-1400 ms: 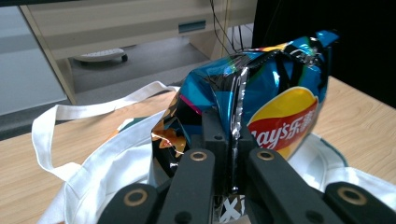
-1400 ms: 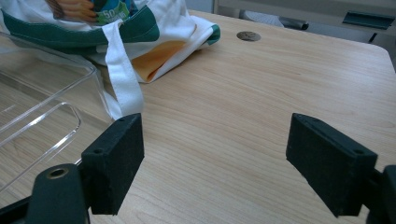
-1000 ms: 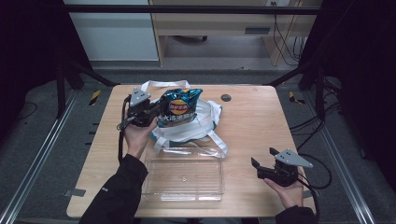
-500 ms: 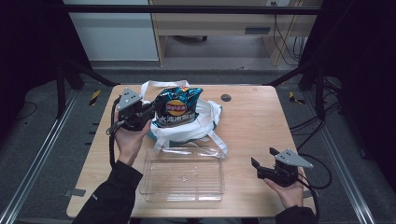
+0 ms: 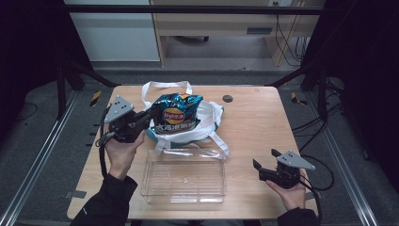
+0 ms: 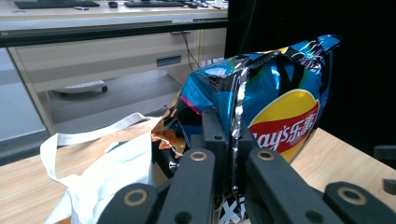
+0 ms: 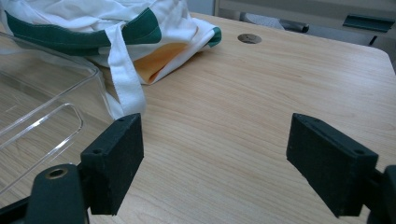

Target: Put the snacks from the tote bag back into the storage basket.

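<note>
A blue bag of crisps [image 5: 176, 114] [image 6: 261, 107] with a red and yellow logo is held up over a white tote bag [image 5: 207, 123] [image 6: 112, 177] with green trim. My left gripper [image 5: 149, 114] [image 6: 229, 154] is shut on the crisp bag's left edge, along its silver seam. A clear plastic tray [image 5: 184, 176] [image 7: 32, 116] lies on the table in front of the tote. My right gripper [image 5: 264, 160] [image 7: 215, 163] rests low at the table's front right, open, with bare wood between its jaws.
The wooden table [image 5: 254, 122] has a round cable hole [image 5: 227, 98] [image 7: 249, 38] at its back. The tote's white strap [image 7: 127, 79] trails toward the tray's right end. A desk and cables stand beyond the table's far edge.
My left gripper has drawn leftward and lifted slightly with the crisp bag in it, pulling the bag further out over the tote. The right gripper has stayed put.
</note>
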### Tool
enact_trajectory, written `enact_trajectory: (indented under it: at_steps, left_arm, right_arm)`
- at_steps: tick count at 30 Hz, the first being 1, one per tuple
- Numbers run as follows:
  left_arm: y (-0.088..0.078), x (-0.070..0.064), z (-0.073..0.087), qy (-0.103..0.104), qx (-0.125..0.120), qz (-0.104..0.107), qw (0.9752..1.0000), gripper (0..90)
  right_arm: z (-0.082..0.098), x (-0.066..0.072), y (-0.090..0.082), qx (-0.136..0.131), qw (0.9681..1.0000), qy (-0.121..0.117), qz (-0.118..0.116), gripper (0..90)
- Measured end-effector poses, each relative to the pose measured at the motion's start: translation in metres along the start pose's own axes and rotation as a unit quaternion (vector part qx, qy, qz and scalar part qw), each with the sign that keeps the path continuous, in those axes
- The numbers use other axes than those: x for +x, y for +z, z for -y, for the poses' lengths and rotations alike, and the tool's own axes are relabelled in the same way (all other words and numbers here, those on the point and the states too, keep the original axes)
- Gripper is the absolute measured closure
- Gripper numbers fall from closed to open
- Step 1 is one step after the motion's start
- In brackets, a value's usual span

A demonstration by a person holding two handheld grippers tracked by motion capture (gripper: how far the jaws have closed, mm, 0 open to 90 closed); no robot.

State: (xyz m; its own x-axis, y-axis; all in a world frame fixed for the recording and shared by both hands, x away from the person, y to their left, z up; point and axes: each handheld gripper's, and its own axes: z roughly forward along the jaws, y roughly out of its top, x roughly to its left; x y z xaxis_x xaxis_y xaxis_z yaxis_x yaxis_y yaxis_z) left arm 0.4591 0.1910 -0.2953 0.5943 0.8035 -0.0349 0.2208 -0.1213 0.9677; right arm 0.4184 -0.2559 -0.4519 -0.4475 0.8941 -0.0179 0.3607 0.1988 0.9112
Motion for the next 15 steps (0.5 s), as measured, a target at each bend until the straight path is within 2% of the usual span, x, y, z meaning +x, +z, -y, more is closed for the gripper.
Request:
enact_trajectory:
  at_steps: [6,15]
  left_arm:
    - [-0.013,-0.008,0.005,0.002,-0.002,0.010,0.9999,90.0]
    - [-0.023,-0.014,0.013,0.006,0.002,0.015,0.9999,90.0]
  right_arm:
    - [0.000,0.000,0.000,-0.001,1.0000,-0.001,0.000,18.9]
    - [0.000,0.000,0.000,-0.003,1.0000,-0.002,0.001,18.8]
